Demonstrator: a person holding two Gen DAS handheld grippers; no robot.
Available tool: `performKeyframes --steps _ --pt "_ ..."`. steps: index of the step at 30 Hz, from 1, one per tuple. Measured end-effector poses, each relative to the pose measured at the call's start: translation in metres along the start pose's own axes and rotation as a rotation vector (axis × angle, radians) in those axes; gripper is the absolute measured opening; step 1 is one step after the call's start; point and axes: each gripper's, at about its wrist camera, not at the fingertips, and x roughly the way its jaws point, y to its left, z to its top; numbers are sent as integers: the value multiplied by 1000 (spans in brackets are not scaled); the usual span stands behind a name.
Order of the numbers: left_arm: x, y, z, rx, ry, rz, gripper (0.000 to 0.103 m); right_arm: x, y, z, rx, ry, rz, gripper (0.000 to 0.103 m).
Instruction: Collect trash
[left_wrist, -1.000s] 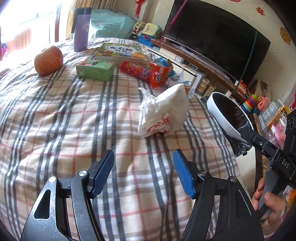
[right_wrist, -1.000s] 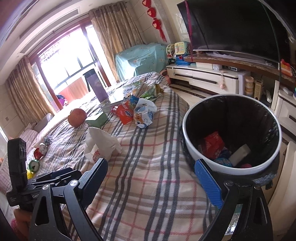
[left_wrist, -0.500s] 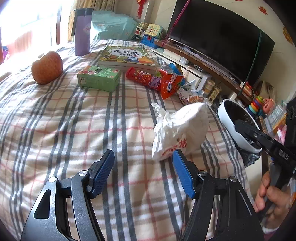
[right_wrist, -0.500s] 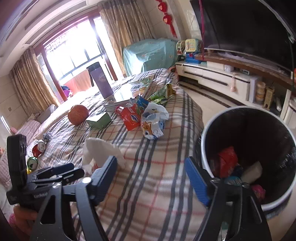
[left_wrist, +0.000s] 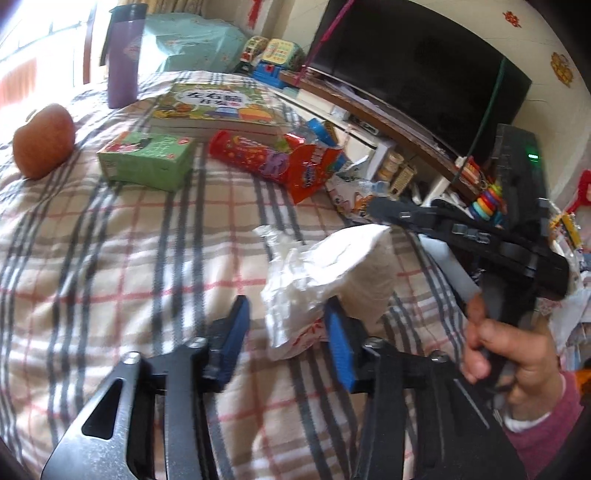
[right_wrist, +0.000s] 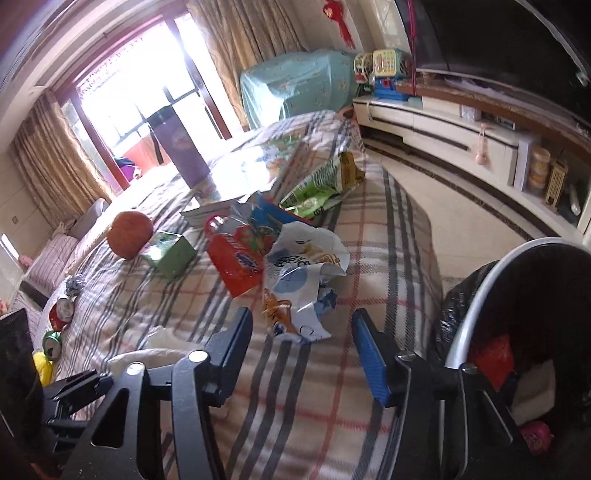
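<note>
On the plaid bedspread (left_wrist: 110, 258) lies a crumpled white plastic bag (left_wrist: 332, 273). My left gripper (left_wrist: 288, 334) is low over it, jaws closing, the bag's lower corner between the blue pads but not pinched. A white and blue snack wrapper (right_wrist: 306, 266) lies further along the bed. My right gripper (right_wrist: 304, 347) reaches it, jaws closing, with the wrapper's near end between them and not pressed. The white-rimmed bin (right_wrist: 476, 295) with a black liner stands off the bed's edge at right and holds some trash.
A red snack packet (right_wrist: 240, 262), green snack bag (right_wrist: 321, 184), green box (left_wrist: 147, 158), red tube (left_wrist: 251, 158), book (left_wrist: 218, 107), round brown fruit (left_wrist: 42, 140) and purple bottle (left_wrist: 122, 55) lie beyond. Cans (right_wrist: 61, 314) sit at the left. A TV stand (right_wrist: 461, 129) lines the right wall.
Both grippers have moved forward along the bed and their jaws have narrowed. The white bag now sits between the left pads, the snack wrapper between the right pads. The bin slid to the right edge.
</note>
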Motion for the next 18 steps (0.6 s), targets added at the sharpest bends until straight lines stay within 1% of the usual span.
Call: performKeyframes --steps 1,2,4,7,12,15,18 --pt "1 -2 0 7 2 -11 25 4 0 -1 0 4 6 38" --pt "1 -3 0 17 1 -15 23 4 0 -2 1 5 9 35" --pt "0 -7 0 36 -4 -11 19 3 1 -5 -1 -4 10 31" --pt "-3 -5 0 23 -12 -13 16 -6 3 -10 0 -15 17 26" --pt "-14 1 -2 -27 -38 -7 14 -29 6 -26 2 -29 37 25" --pt "-23 4 -5 -63 -56 -17 14 -44 7 -39 7 -31 51 25" --pt "-27 2 -8 -76 -59 -23 14 -61 7 -51 19 -38 58 25"
